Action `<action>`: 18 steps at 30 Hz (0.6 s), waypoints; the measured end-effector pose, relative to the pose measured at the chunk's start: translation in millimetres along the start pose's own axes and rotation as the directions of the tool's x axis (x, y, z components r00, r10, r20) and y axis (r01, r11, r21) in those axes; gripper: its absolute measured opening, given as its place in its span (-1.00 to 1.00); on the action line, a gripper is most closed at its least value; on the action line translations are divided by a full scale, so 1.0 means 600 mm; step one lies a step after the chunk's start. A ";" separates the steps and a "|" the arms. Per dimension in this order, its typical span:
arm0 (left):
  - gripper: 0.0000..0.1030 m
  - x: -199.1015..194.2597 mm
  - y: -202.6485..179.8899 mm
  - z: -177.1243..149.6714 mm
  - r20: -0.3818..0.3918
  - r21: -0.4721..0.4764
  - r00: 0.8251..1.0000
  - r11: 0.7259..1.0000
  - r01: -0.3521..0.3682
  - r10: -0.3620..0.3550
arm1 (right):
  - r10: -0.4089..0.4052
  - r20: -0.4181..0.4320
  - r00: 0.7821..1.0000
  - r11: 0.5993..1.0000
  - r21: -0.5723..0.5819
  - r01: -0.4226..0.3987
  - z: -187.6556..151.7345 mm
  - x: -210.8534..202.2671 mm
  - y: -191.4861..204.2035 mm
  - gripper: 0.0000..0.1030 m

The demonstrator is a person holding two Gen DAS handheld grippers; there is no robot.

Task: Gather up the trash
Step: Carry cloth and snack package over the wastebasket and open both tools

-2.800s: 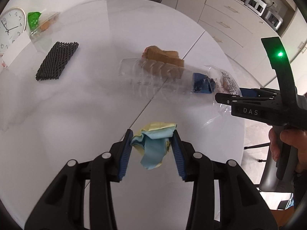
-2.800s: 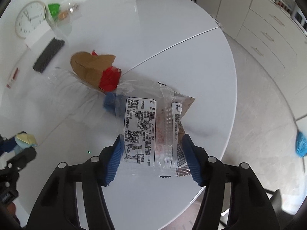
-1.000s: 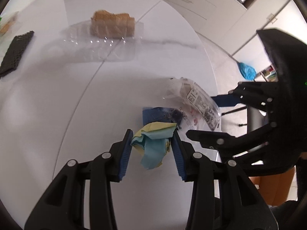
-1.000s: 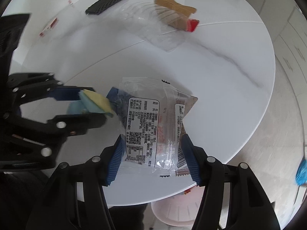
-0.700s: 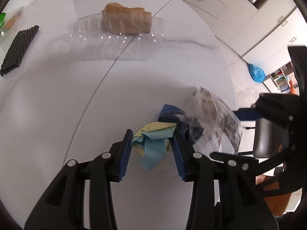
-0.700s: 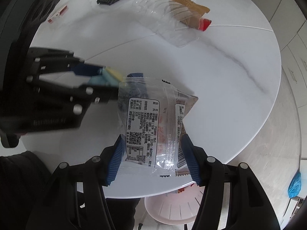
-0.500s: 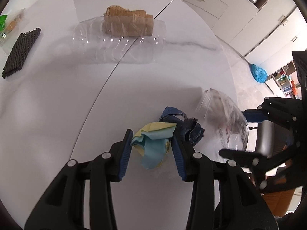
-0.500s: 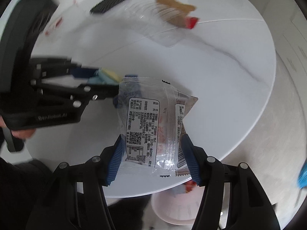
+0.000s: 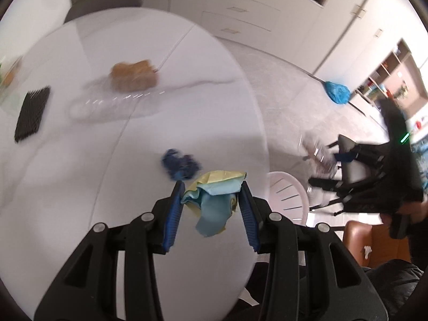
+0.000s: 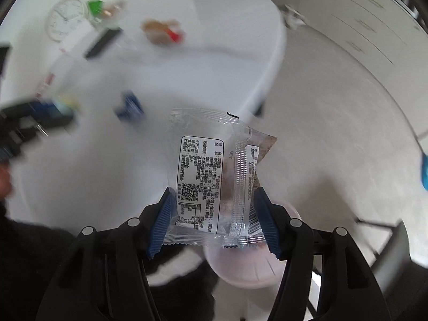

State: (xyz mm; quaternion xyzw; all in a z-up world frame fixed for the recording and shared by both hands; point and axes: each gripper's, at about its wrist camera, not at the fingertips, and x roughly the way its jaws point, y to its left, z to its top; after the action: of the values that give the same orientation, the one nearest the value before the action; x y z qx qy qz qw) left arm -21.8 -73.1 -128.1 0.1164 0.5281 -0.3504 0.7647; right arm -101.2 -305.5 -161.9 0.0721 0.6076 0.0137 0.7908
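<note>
My left gripper [image 9: 211, 187] is shut on a crumpled yellow and blue paper wad [image 9: 214, 206], held above the white table [image 9: 80, 182] near its right edge. In the right wrist view my right gripper [image 10: 214, 192] is shut on a clear plastic packet with a printed label [image 10: 208, 165]. The packet hangs past the table's edge, above a pale pink bin [image 10: 248, 267] on the floor. The left wrist view shows the same bin [image 9: 287, 198] beside the table, with the blurred right gripper [image 9: 323, 165] over it. A crumpled blue wrapper [image 9: 180, 165] lies on the table just ahead of the left fingers.
A brown paper bag [image 9: 133, 76] rests on a clear plastic tray [image 9: 107, 104] farther back, with a black mesh pad [image 9: 32, 113] to its left. A wall clock [image 10: 67, 18] and a green item [image 10: 95, 6] lie at the far side. A blue mop [image 9: 337, 92] is on the floor.
My right gripper has swung with the packet from over the table to beyond its edge, above the bin. My left gripper has risen and drifted towards the edge, still holding the paper wad.
</note>
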 end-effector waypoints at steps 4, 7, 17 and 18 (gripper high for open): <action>-0.23 0.017 -0.057 0.011 -0.016 0.073 0.999 0.997 0.031 -0.030 | -0.027 -0.087 0.996 0.996 0.087 0.035 -0.067 0.058 -0.044 0.22; -0.22 0.040 -0.104 0.014 -0.054 0.132 0.997 0.989 0.064 -0.058 | -0.063 -0.130 0.990 0.987 0.139 0.081 -0.104 0.091 -0.070 0.64; -0.22 0.134 -0.242 0.013 -0.197 0.263 0.970 0.946 0.189 -0.140 | -0.150 -0.053 0.987 0.910 0.383 0.158 -0.174 0.018 -0.182 0.95; -0.22 0.143 -0.255 0.011 -0.210 0.274 0.967 0.940 0.202 -0.147 | -0.162 -0.043 0.986 0.902 0.399 0.165 -0.179 0.004 -0.196 0.95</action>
State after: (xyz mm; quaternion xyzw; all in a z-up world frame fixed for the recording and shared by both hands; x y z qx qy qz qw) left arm -101.0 -223.4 -172.2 0.2133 0.5479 -0.4789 0.6518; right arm -212.0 -411.1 -206.7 0.1815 0.6047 -0.1772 0.7550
